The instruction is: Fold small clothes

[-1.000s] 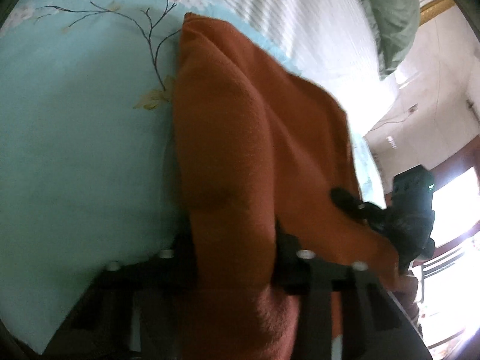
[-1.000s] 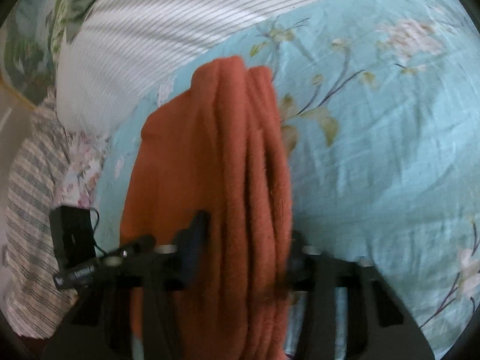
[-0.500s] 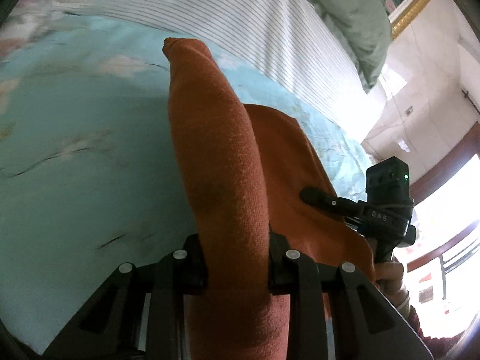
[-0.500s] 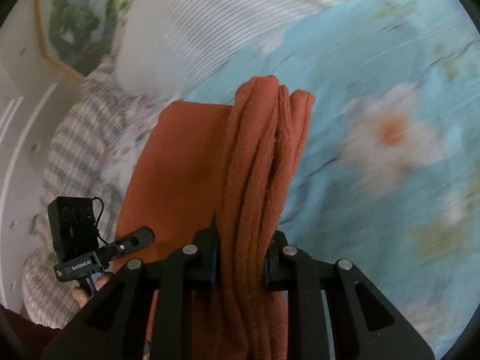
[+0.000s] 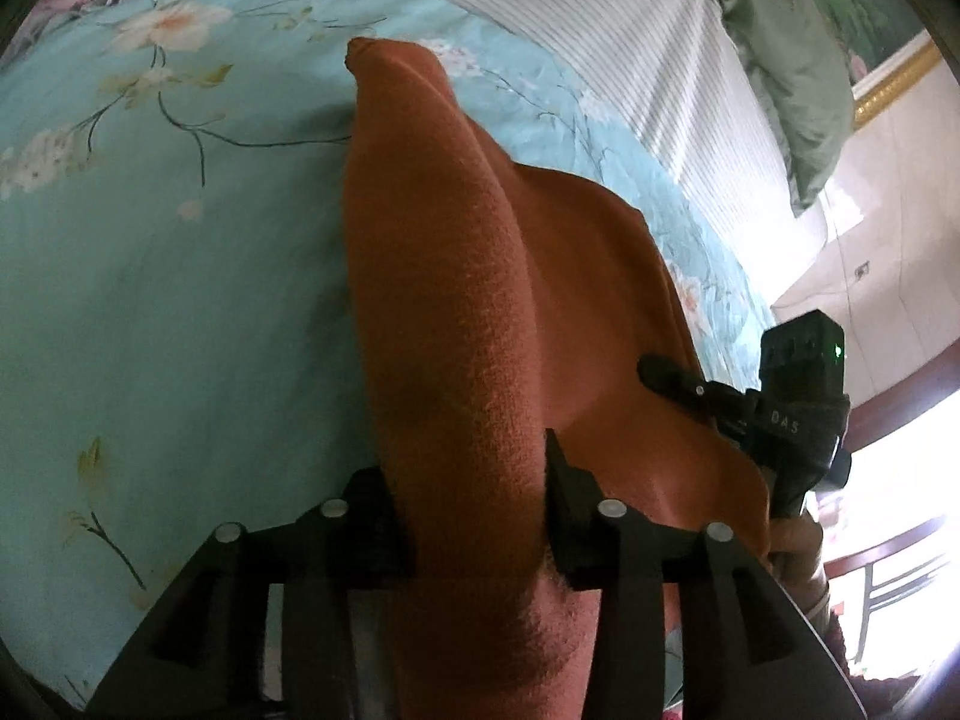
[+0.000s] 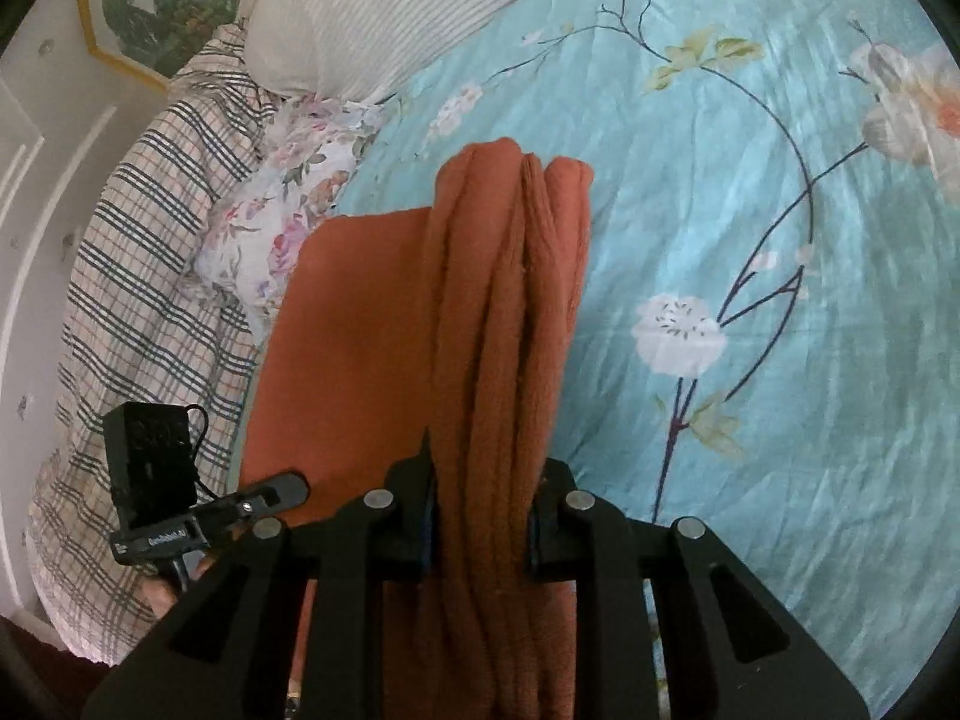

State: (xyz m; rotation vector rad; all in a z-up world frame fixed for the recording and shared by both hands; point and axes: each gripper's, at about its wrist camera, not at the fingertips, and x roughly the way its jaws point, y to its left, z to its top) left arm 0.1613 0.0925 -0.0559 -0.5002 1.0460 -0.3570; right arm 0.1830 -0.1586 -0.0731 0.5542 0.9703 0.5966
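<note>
Mid-fold: left gripper (image 5: pixel 474 516) jaws just widening, rust-orange knit garment (image 5: pixel 456 312) still between; right gripper (image 6: pixel 480 516) clamped on bunched edge. Lay edges level on floral bedsheet (image 6: pixel 780 240), keep tension even.

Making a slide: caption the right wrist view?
Right tongs clamp a bunched rust-orange garment above a floral turquoise bedsheet.

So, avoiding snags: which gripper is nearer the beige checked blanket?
Left. Left gripper sits beside the blanket; right gripper is across the orange fleece cloth. Both jaws have just been opening, cloth between them.
</note>
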